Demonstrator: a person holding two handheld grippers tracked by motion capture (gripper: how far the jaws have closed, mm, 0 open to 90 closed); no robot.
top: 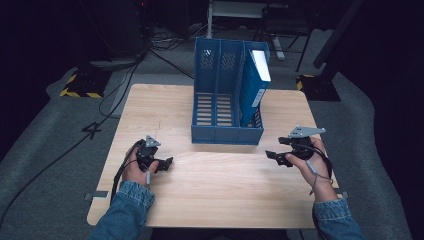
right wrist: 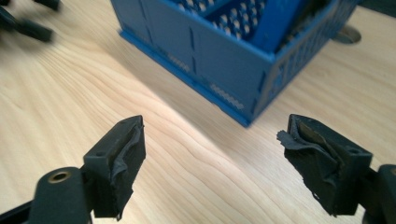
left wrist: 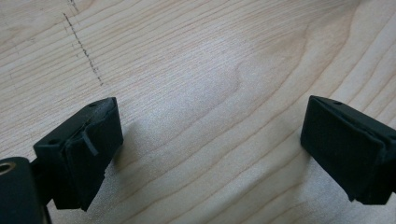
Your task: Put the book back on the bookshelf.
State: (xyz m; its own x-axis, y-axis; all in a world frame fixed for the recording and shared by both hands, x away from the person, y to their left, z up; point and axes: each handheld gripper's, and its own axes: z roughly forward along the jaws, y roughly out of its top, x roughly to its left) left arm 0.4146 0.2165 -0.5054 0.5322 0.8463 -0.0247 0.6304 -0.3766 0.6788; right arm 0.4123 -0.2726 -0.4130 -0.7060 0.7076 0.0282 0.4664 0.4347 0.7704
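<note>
A: Judging from the high view, what was the step in hand?

B: Both tools rested low on the bench [top: 165, 210], empty, so I'd call it a pause beside the blue file rack [top: 227, 135]. The left tool [top: 167, 163] sat at lower left of the frame, jaws spread over bare wood. The right tool [top: 272, 156] sat at lower right, jaws likewise spread, pinching nothing.

A: And the rack itself?

B: It stood upright in the middle of the frame, toward the far edge of the bench, well apart from the left tool and nearer the right one. In the right gripper view its front corner [right wrist: 250, 116] lay just beyond the open jaws.

A: What did it hold?

B: Three compartments. The left and middle ones looked empty; the rightmost held a blue binder [top: 256, 85] with a white top edge, leaning leftward against the divider.

A: How should a reach for it have been done well?

B: I'd guess by bringing the right tool in from above, jaws wide, closing squarely on the binder's upper edge, while the left tool steadied the rack's front wall so it couldn't slide or tip.
</note>
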